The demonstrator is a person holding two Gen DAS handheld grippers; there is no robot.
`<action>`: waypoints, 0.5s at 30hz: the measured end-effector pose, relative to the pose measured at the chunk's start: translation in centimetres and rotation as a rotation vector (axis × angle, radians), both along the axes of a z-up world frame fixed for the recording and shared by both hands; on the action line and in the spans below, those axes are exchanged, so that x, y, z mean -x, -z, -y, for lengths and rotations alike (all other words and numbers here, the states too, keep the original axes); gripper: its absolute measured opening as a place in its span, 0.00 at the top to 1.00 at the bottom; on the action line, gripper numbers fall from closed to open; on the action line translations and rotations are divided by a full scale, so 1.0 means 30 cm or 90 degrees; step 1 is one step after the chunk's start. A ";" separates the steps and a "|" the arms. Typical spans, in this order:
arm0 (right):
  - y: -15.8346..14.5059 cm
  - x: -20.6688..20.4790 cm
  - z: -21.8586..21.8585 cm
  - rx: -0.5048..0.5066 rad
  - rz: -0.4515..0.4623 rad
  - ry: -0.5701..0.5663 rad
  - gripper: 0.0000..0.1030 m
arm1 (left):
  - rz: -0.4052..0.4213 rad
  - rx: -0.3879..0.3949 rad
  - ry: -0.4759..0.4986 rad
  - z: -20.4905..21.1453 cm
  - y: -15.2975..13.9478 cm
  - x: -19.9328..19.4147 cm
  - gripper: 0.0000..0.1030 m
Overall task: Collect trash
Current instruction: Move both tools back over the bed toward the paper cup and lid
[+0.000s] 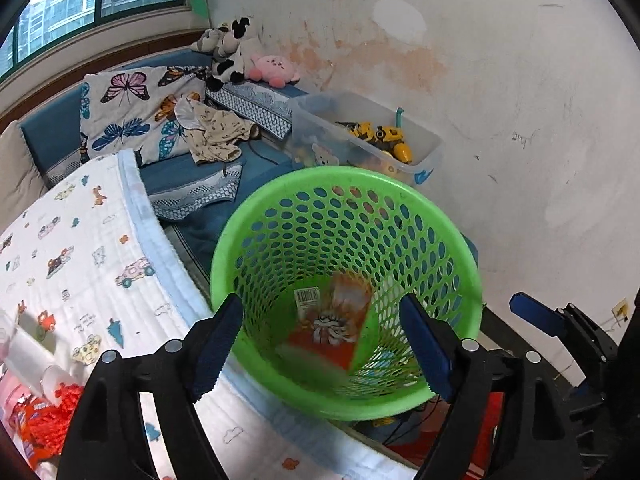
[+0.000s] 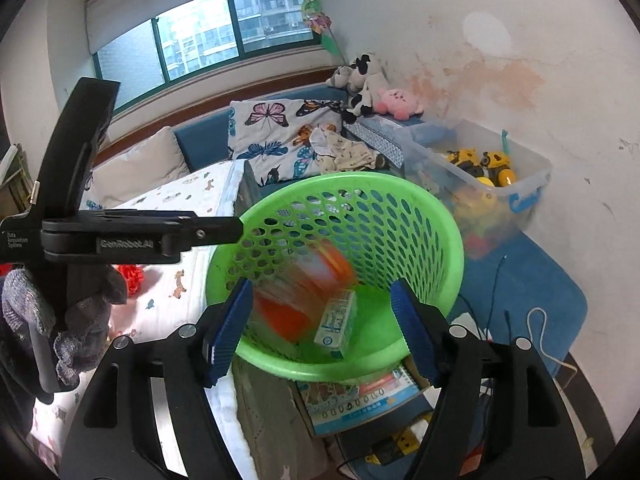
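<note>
Orange snack packet (image 2: 298, 300) and small white-and-blue carton (image 2: 337, 322) sit low inside the green perforated basket (image 1: 460, 240). The packet is blurred in the right wrist view, so I judge it may not be at rest; the left view shows it lying flat against the basket's bottom.

Both drops look done. My left gripper (image 1: 320, 344) has its fingers spread with nothing between them, poised over the basket mouth. My right gripper (image 2: 320, 320) is likewise spread and empty, framing the carton from above.

To do this well: I'd keep both sets of fingers clear of the rim while backing off, so the light basket doesn't tip off its perch beside the bed (image 1: 80, 248). Next trash likely lies on the bed: red crumpled bits (image 1: 52, 412) and a white bottle-like item (image 1: 36, 360) at the left edge.

Hard to read: what the basket stands on is hidden below it. The red items are cut off by the frame. A printed booklet (image 2: 360, 400) under the basket is partly covered; whether it's trash, I can't say.
</note>
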State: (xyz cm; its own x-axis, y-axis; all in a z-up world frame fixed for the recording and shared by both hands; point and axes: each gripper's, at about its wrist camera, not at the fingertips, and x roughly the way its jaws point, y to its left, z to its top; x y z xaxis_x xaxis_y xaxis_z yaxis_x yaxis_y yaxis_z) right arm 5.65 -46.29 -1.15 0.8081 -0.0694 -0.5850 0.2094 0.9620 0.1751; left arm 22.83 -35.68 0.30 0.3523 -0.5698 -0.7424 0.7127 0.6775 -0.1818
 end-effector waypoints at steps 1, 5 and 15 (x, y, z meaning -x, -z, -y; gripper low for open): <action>-0.001 0.008 -0.006 0.000 0.002 0.001 0.30 | 0.000 0.006 -0.004 -0.019 -0.010 0.006 0.25; -0.008 0.039 -0.046 -0.005 0.009 -0.010 0.28 | 0.012 0.028 -0.023 -0.121 -0.060 0.043 0.25; -0.019 0.085 -0.192 -0.020 0.028 -0.049 0.23 | 0.053 0.053 -0.104 -0.482 -0.125 0.161 0.25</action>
